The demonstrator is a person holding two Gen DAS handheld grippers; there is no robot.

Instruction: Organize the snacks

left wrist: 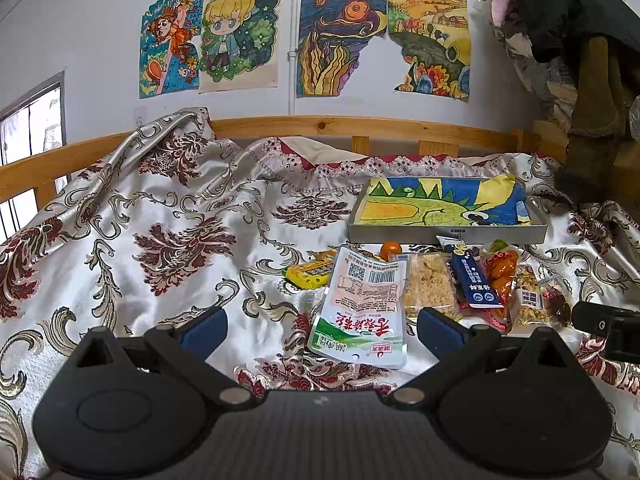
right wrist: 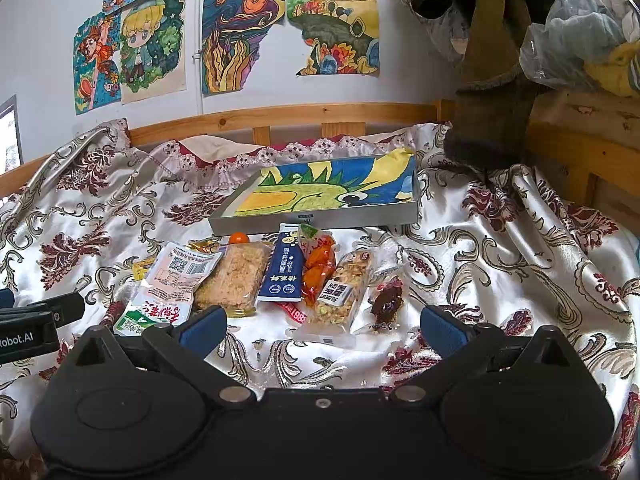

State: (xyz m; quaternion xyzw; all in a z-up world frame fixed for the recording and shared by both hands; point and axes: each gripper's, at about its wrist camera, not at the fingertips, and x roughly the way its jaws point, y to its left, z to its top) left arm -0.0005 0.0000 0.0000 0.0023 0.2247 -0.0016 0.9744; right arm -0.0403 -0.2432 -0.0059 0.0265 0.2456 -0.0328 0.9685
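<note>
Snacks lie in a loose row across the middle of the bed (right wrist: pixel 500 248), on its patterned satin cover, just in front of both tools. The left tool (left wrist: pixel 322 330) hovers low over the cover with its blue-padded fingers (left wrist: pixel 204 330) spread wide, holding nothing; between them sits the near end of a white and green pouch (left wrist: pixel 362 312), its barcode end pointing away. The right tool (right wrist: pixel 322 330) hangs beside it, likewise spread and empty, its fingers (right wrist: pixel 442 330) framing the near ends of a nut bar (right wrist: pixel 340 296) and a small dark wrapped sweet (right wrist: pixel 386 302). From the right wrist view the row runs from left to right: the pouch, a clear pack of pale crumbly cake (right wrist: pixel 234 276), a dark blue stick packet (right wrist: pixel 284 268), a pack of orange pieces (right wrist: pixel 318 266), the nut bar, then the dark sweet. The blue packet overlaps the orange pack's edge. To the left of the pouch a yellow wrapped bar (left wrist: pixel 310 274) lies partly under it. Just behind the cake pack sits a small orange fruit (right wrist: pixel 239 237). Beyond the row, toward the far edge of the bed, a shallow grey tray (right wrist: pixel 320 220) rests on the cover, lined with a bright crayon drawing. Behind it runs the bed's wooden rail (right wrist: pixel 280 114), and above that children's drawings (right wrist: pixel 240 36) are stuck to the wall.
</note>
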